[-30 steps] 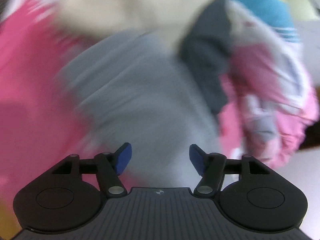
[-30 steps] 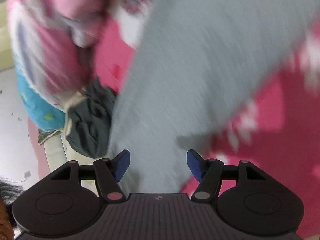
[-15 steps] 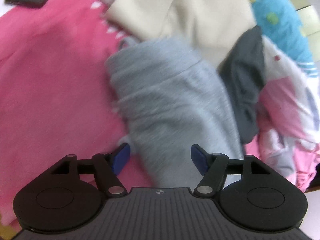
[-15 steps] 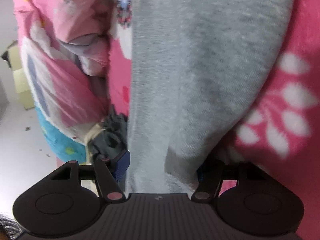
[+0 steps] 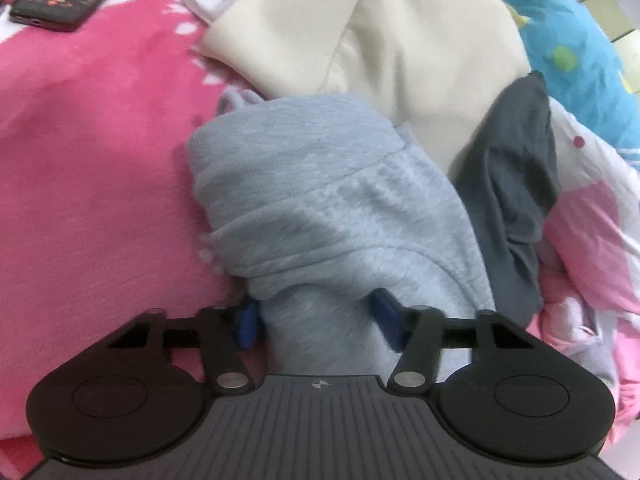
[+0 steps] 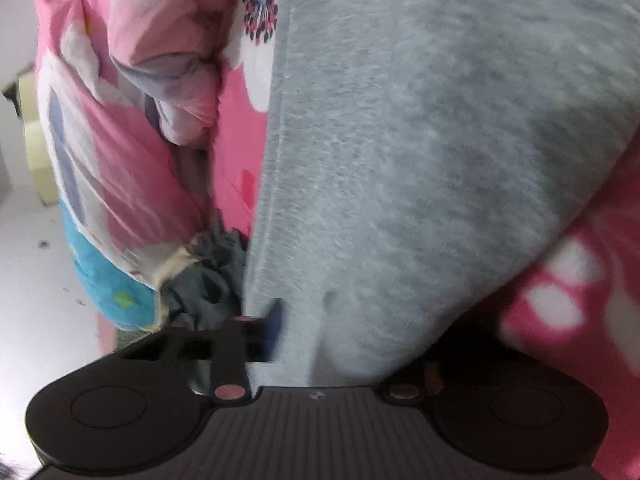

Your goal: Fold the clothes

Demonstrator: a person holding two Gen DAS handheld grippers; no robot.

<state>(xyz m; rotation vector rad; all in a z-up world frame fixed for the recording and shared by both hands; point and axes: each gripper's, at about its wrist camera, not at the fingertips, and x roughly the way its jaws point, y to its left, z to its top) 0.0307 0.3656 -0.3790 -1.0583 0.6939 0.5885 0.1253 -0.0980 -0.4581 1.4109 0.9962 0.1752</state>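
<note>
Grey garment (image 5: 320, 184) lying bunched on pink blanket (image 5: 92, 152).
Left hand-held gripper (image 5: 316, 320) standing apart, straddling cloth for pinching; right hand-held gripper (image 6: 344, 332) state unclear, fabric covering it.

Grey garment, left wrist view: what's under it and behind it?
The grey garment lies on a pink blanket. Behind it sits a cream garment; a dark grey cloth lies beside it. Whatever lies beneath its middle is covered. The left gripper straddles its near end.

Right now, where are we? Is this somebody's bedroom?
Probably a bedroom, on a bed. A pink flowered blanket covers the surface, a rumpled quilt is heaped beside it, and loose clothes, like the grey garment, lie on top.
</note>
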